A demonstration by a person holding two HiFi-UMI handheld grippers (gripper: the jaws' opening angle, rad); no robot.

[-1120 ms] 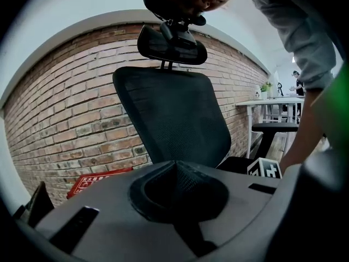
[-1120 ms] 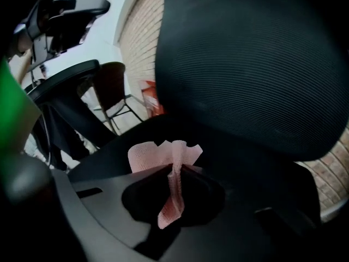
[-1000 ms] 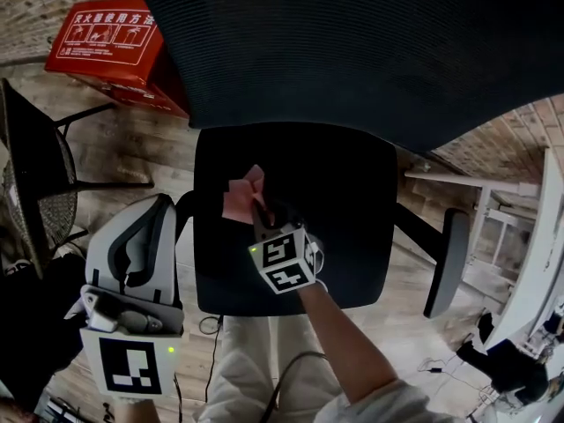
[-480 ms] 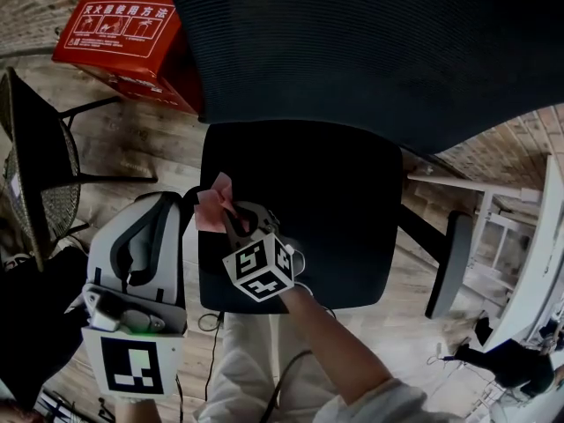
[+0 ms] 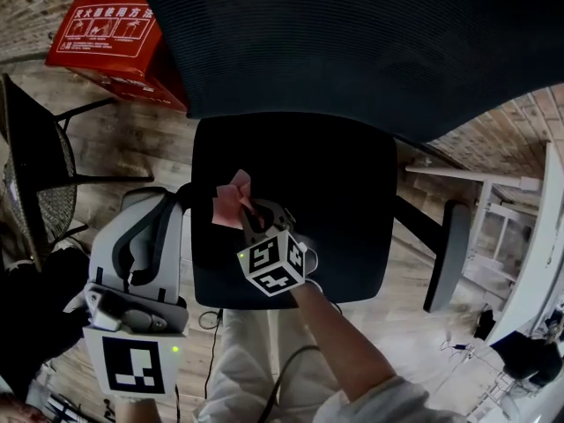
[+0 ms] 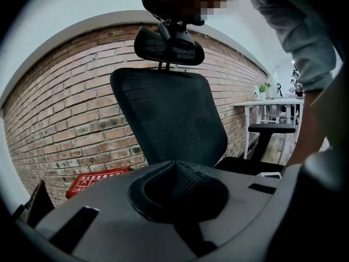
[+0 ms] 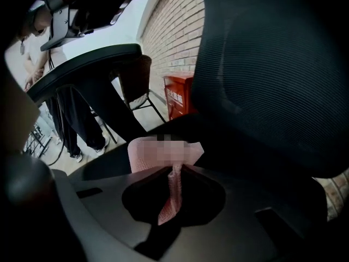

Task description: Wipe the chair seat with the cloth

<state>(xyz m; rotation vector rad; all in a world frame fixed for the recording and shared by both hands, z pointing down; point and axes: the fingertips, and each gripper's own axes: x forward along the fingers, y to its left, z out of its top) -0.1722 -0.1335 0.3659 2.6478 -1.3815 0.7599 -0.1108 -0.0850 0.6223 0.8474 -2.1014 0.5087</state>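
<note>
The black chair seat [image 5: 339, 196] fills the middle of the head view, under the wide mesh backrest [image 5: 370, 42]. A pink cloth [image 5: 231, 199] lies against the seat's left part, and my right gripper [image 5: 252, 215] is shut on it. In the right gripper view the cloth [image 7: 163, 152] bunches ahead of the jaws, with a strip pinched between them, over the seat [image 7: 182, 125]. My left gripper [image 5: 159, 203] hangs beside the seat's left edge, off the seat, jaws together on nothing. Its own view looks up at the backrest [image 6: 169, 113] and the seat [image 6: 245, 165].
A red box [image 5: 115, 38] stands on the wooden floor at the back left. Another black mesh chair [image 5: 35, 174] is at the far left. The chair's right armrest [image 5: 445, 254] sticks out, with a white desk [image 5: 529, 236] beyond. A person's legs [image 7: 71, 119] stand off to the left.
My right gripper slid the cloth to the seat's left edge, then back a little to the right. The left gripper stayed beside the seat.
</note>
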